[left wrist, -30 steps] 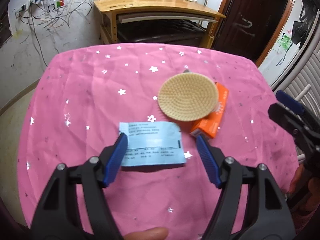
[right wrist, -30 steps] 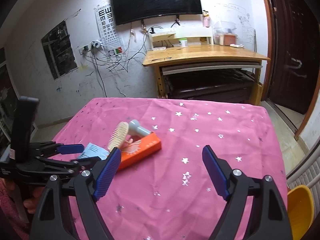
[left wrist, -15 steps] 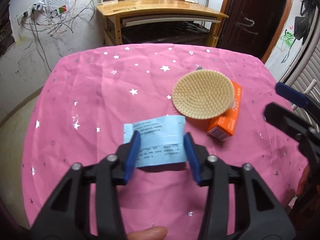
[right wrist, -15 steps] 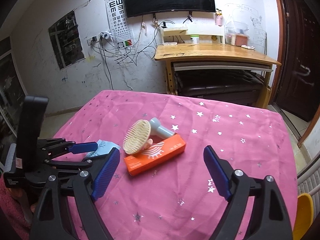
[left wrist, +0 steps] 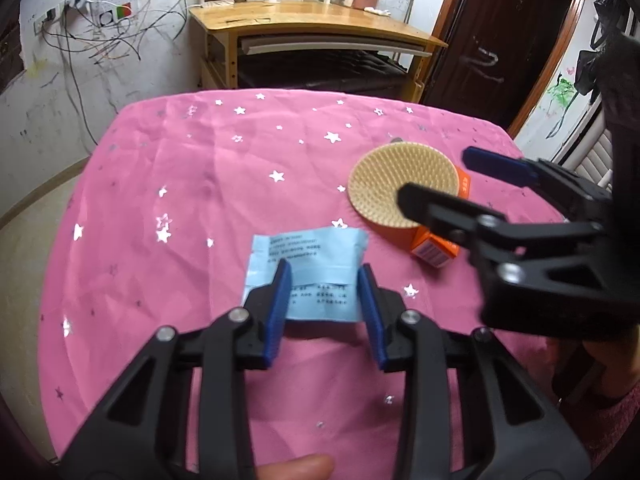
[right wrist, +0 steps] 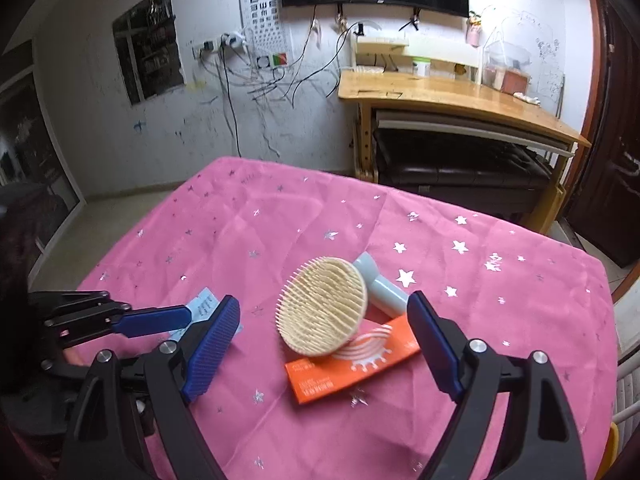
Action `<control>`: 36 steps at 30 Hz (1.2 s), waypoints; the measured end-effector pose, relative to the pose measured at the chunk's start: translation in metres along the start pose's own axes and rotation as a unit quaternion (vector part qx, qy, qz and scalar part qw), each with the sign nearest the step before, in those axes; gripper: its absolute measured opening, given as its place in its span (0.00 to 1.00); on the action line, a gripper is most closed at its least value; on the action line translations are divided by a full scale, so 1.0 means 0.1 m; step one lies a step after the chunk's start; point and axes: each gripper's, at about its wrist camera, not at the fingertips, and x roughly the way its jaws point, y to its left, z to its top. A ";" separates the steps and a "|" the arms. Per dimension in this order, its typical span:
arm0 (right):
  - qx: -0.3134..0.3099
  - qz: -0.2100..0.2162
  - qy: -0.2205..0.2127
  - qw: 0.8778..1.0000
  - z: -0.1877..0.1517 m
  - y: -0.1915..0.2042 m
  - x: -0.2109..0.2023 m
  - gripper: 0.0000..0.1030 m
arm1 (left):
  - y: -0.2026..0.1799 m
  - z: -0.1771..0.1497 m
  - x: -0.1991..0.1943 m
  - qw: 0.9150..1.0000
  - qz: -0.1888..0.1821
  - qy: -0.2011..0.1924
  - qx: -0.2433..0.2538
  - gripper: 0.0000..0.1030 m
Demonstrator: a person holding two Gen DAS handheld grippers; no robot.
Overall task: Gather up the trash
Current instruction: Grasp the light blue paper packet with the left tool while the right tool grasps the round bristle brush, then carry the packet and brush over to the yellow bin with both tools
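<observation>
Since a second before, the left tongs had narrowed from wide apart to a close straddle of the blue paper slip, whose near half now bowed up between the blue pads, while the right tongs had swung in, still spread wide, around the round brush lying on the orange box. The slip lay on the pink counter, just beside the box, so the step in hand looked like the pinch on this piece of trash. The next move probably called for finishing the squeeze before lifting, lest the thin paper slide out.
</observation>
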 end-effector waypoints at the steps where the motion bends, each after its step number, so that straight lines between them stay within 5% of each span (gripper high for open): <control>1: -0.003 0.001 0.005 1.000 0.01 0.02 0.04 0.77 | 0.00 -0.01 -0.01 1.000 0.000 -0.001 0.001 0.32; 7: -0.008 -0.004 0.011 1.000 0.05 0.06 0.16 0.70 | 0.01 -0.05 -0.06 1.000 -0.004 -0.004 0.000 0.31; 9: -0.009 -0.006 0.018 1.000 0.05 0.07 0.20 0.51 | 0.01 -0.07 -0.08 1.000 -0.004 -0.004 0.000 0.30; 15: -0.013 -0.021 0.019 1.000 0.04 0.09 0.23 0.20 | 0.02 -0.09 -0.07 1.000 -0.006 -0.005 0.001 0.30; 26: -0.027 -0.015 -0.023 0.999 0.02 0.17 -0.05 0.07 | 0.08 -0.08 -0.21 0.999 -0.018 -0.029 -0.012 0.24; 36: -0.055 0.015 0.007 0.998 -0.02 0.32 0.03 0.08 | 0.14 -0.10 -0.15 0.999 0.017 -0.016 -0.026 0.19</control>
